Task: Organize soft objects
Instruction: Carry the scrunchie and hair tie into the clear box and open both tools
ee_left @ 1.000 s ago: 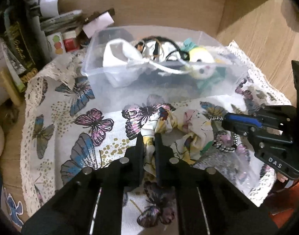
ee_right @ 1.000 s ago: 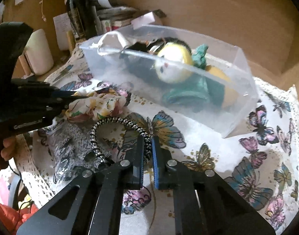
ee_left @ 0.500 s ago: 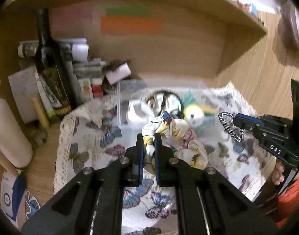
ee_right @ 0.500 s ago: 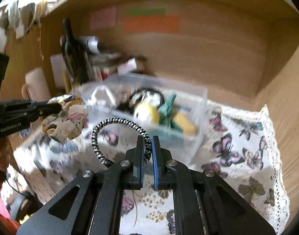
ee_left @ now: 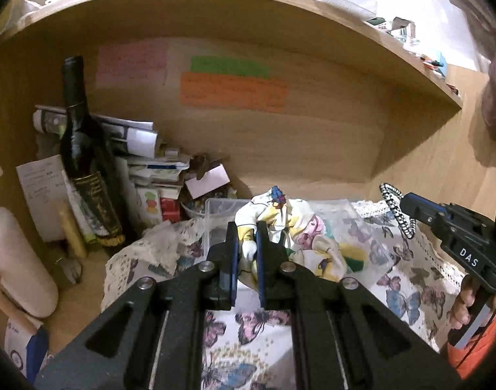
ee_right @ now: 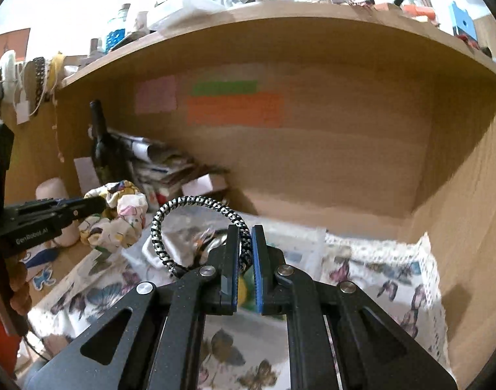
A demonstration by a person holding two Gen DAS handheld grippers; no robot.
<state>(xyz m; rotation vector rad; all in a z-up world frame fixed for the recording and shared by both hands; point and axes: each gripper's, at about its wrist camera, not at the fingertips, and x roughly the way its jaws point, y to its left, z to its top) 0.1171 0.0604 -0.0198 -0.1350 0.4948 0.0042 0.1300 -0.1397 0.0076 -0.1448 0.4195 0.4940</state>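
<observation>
My left gripper (ee_left: 247, 251) is shut on a floral fabric scrunchie (ee_left: 293, 227) and holds it in the air above the clear plastic box (ee_left: 215, 214). It also shows in the right wrist view (ee_right: 118, 214), at the left. My right gripper (ee_right: 245, 253) is shut on a black-and-white braided hair band (ee_right: 196, 224), lifted over the box (ee_right: 293, 247). The band also shows in the left wrist view (ee_left: 396, 209), at the tip of the right gripper (ee_left: 410, 203). The box holds several soft items, mostly hidden.
A butterfly-print cloth (ee_left: 407, 292) covers the desk inside a wooden alcove. A dark wine bottle (ee_left: 85, 162), stacked papers (ee_left: 140, 149) and small boxes stand at the back left. A white roll (ee_left: 17, 260) lies at the left. Sticky notes (ee_left: 231, 87) hang on the back wall.
Both grippers have risen from the cloth with their items, the scrunchie and the hair band, and now hang above the box. The views tilt up toward the alcove wall.
</observation>
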